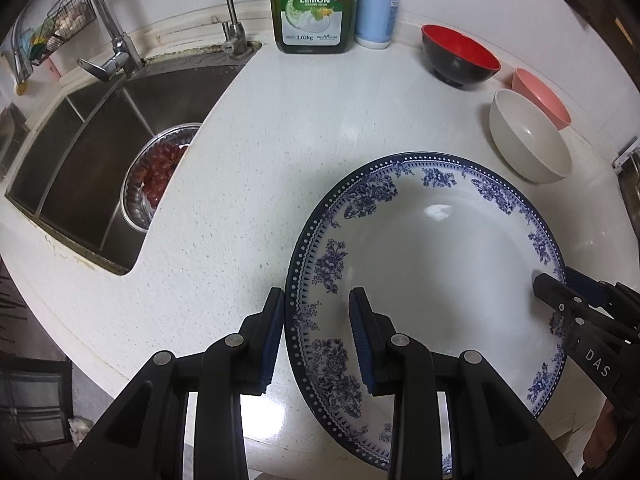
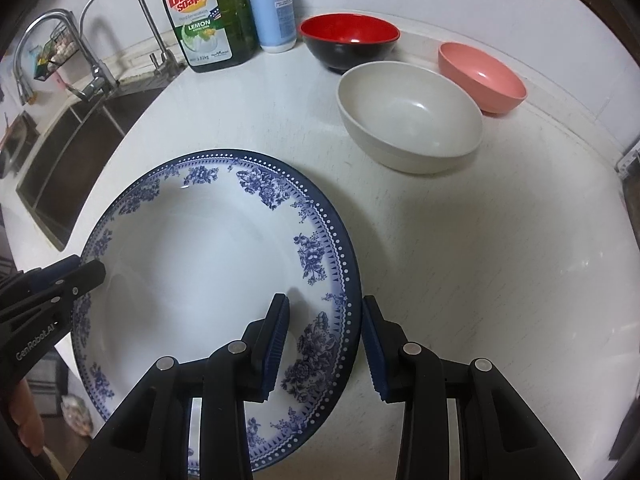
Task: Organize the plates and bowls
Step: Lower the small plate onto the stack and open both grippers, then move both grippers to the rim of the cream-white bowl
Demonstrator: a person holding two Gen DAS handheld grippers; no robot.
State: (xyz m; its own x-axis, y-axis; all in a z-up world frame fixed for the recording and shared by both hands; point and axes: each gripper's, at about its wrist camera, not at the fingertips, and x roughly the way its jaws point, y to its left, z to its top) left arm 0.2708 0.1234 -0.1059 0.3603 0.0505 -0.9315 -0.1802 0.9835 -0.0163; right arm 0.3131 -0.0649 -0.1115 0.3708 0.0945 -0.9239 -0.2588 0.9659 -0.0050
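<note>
A large white plate with a blue floral rim (image 1: 436, 264) lies on the white counter; it also shows in the right wrist view (image 2: 200, 264). My left gripper (image 1: 318, 340) is open and straddles the plate's left rim, one finger outside and one inside. My right gripper (image 2: 324, 344) is open and straddles the plate's right rim the same way. Neither pinches the rim. Behind the plate stand a cream bowl (image 2: 408, 116), a pink bowl (image 2: 482, 76) and a red-and-black bowl (image 2: 348, 40); all three show in the left wrist view too.
A steel sink (image 1: 92, 160) lies at the left, holding a metal bowl of red fruit (image 1: 160, 172), with faucets (image 1: 116, 40) behind it. A green dish soap bottle (image 1: 312, 4) and a white-blue bottle (image 1: 378, 8) stand against the back wall. The counter's front edge is near me.
</note>
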